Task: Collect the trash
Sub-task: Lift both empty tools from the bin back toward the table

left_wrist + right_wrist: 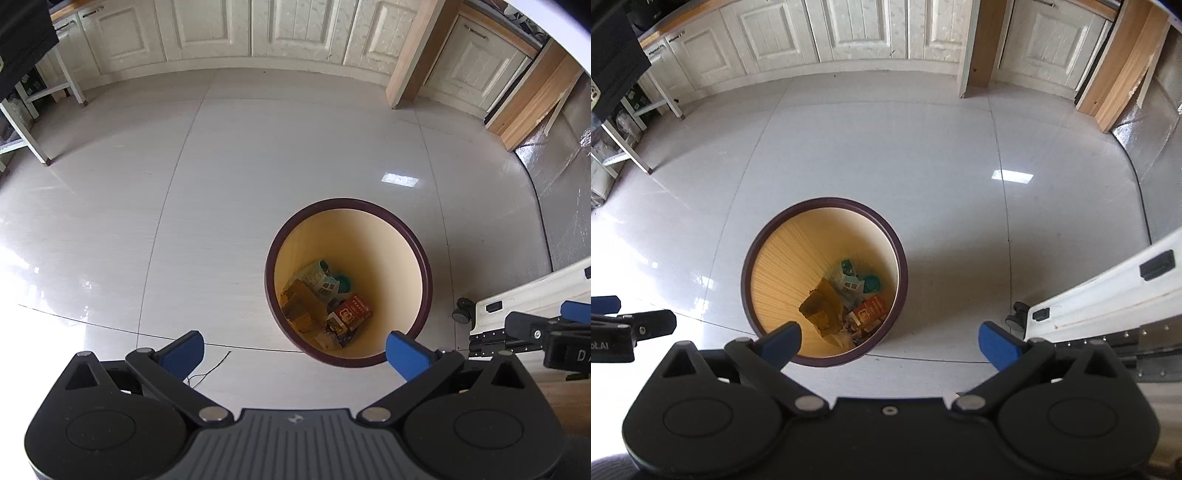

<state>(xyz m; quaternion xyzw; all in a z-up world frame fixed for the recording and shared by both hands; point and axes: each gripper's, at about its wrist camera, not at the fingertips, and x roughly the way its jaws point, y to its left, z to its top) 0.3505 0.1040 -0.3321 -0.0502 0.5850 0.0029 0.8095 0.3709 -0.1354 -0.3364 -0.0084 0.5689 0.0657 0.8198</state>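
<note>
Both the left tool [294, 352] and the right tool [890, 343] are held wide and empty above the tiled floor [221, 184], where the round bin [424, 266] is stood near them — a red box [352, 312], a brown bag [301, 304] and printed wrappers [318, 280] are seen at its bottom.

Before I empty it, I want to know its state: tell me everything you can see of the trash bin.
The trash bin is round and open-topped, with a dark maroon rim and a pale yellow, finely ribbed inner wall, plastic by the look. It stands upright on the tiled floor, touched by neither gripper. Only its bottom holds litter: a red box, brown paper, a printed wrapper, something teal.
</note>
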